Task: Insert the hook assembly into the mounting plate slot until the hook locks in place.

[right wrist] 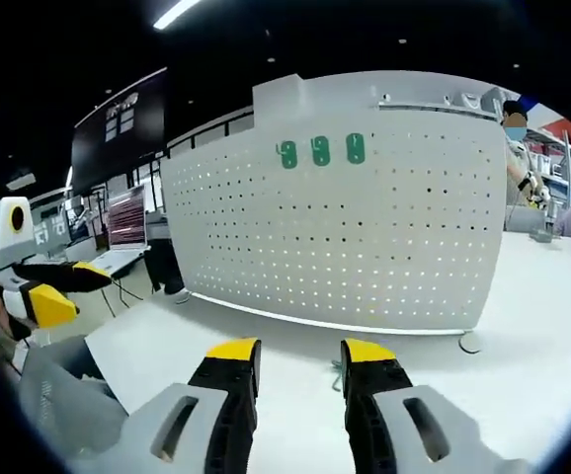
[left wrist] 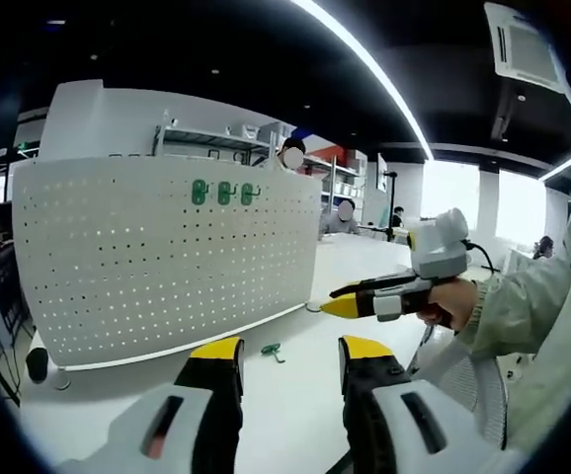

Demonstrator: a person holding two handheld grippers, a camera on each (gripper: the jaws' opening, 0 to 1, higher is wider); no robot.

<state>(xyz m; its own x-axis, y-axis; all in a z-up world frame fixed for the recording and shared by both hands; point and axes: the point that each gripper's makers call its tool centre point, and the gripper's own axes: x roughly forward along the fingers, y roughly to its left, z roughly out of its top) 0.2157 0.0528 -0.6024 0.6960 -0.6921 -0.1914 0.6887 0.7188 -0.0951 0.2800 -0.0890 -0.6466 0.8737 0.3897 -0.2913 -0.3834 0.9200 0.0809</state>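
**Both tongs empty, one green hook loose on the table**

While three green hooks (left wrist: 224, 194) sit in a row high on the white perforated mounting plate (left wrist: 167, 267), a fourth green hook (left wrist: 272, 350) lies loose on the white table (left wrist: 295, 415), just in front of the plate's lower edge. The plate stands upright on the table, and in the left gripper view a small dark cup-like object (left wrist: 37, 363) stands near its lower corner.

The left tongs (left wrist: 289, 360) hang above the table with their yellow-tipped jaws parted and nothing between them; the loose hook lies ahead of them, apart from both tips. The right tongs (right wrist: 295, 360) are likewise spread and empty, facing the plate. In the right gripper view the same row of three hooks shows near the plate's top, and a small green shape on the table between the jaw tips may be the loose hook, too small to be sure.

A person's hand (left wrist: 451, 302) in a pale sleeve holds the right tongs. Other people sit at the far table edge.
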